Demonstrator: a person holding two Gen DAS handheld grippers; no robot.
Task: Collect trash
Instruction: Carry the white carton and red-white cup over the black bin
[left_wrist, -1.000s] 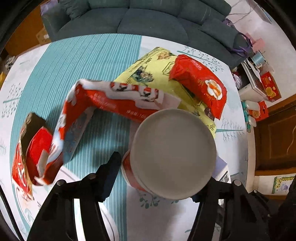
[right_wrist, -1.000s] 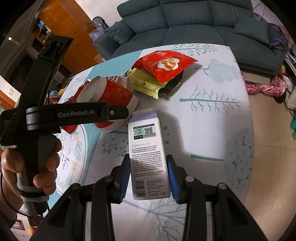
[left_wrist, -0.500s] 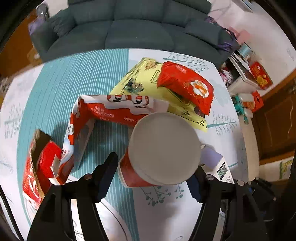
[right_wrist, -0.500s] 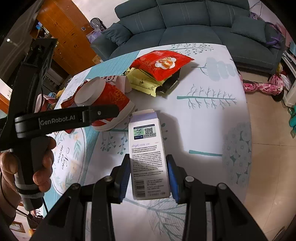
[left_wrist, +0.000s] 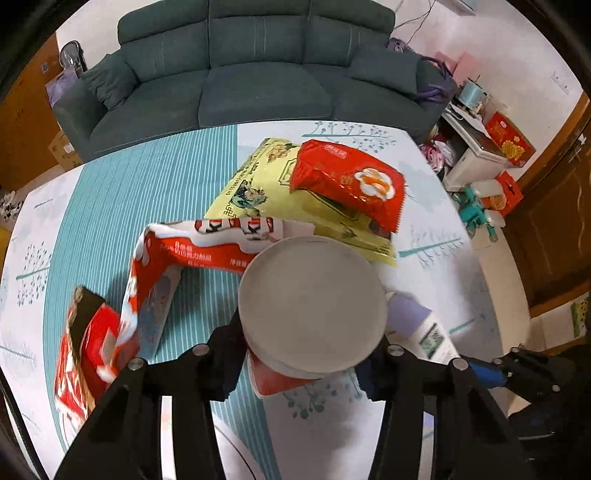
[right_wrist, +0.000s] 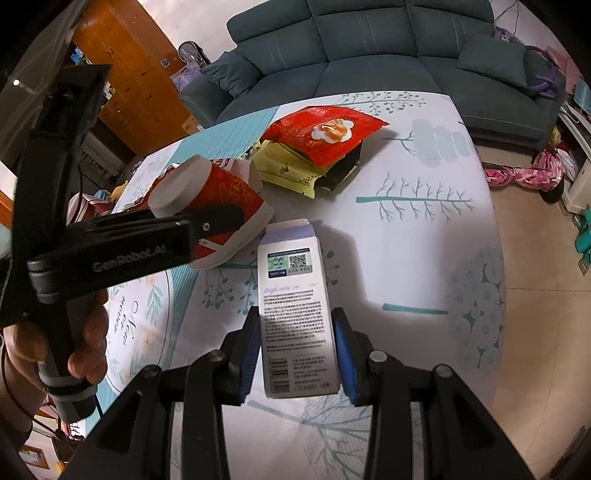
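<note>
**Two claws, two pieces of trash in hand**

Two claws are at work over the table (right_wrist: 424, 184). The left claw (left_wrist: 306, 354) has its jaws closing on an upturned red paper cup (left_wrist: 312, 306), whose pale round base faces the camera. Its fingers (left_wrist: 229, 354) sit against the cup's sides, and the right wrist view shows the cup (right_wrist: 218, 206) tilted, with its white rim at or just above the tablecloth; I cannot tell which. A person's hand (right_wrist: 79, 343) grips the handle of that claw.

The right claw (right_wrist: 297, 350) is clamped on a white and lavender carton (right_wrist: 295, 306), blue pads pressed to both long sides. The carton's printed face, with a barcode and a square code, is turned up. It lies just beside the cup.

Farther out, a long red and white wrapper (left_wrist: 192, 251) curls across the teal striped part of the tablecloth, passing behind the cup. To its left lies a red packet (left_wrist: 88, 354) with a dark torn end, somewhat blurred. Beyond the cup, a flat yellow bag (left_wrist: 258, 184) lies on the table, and a puffed red snack bag (left_wrist: 347, 184) rests on top of it.

A dark teal sofa (left_wrist: 258, 74) stands behind the table.
</note>
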